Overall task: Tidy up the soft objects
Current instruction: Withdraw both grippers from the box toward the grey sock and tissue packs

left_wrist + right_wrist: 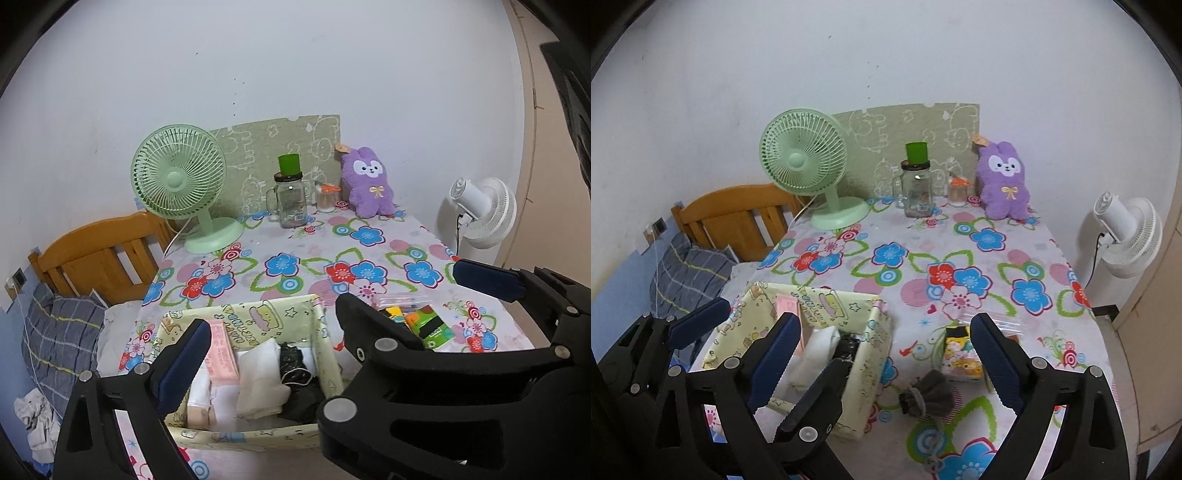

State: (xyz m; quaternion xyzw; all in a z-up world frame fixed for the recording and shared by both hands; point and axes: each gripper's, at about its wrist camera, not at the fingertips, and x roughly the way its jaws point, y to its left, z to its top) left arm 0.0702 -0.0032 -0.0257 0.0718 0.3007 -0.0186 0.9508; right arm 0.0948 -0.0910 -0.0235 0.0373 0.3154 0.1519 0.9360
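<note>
A pale yellow cartoon-print fabric box [258, 317] [864, 354] stands on the floral tablecloth, holding white, pink and black folded cloth items [262, 373]. My left gripper [266, 328] is open above the box, empty. My right gripper [886, 347] is open and empty, to the right of the box. A rolled dark grey sock [929, 395] lies on the table between the right fingers. A colourful cartoon-print item [960, 354] [424, 321] lies just beyond it, with a clear bag. A purple plush rabbit [367, 181] [1004, 181] sits at the table's far edge.
A green desk fan [181, 181] [805, 162], a glass jar mug with a green cup on top [290, 195] [916, 184] and a small toothpick jar [957, 192] stand at the back. A white fan [1123, 236] stands right of the table. A bed with wooden headboard [99, 254] is left.
</note>
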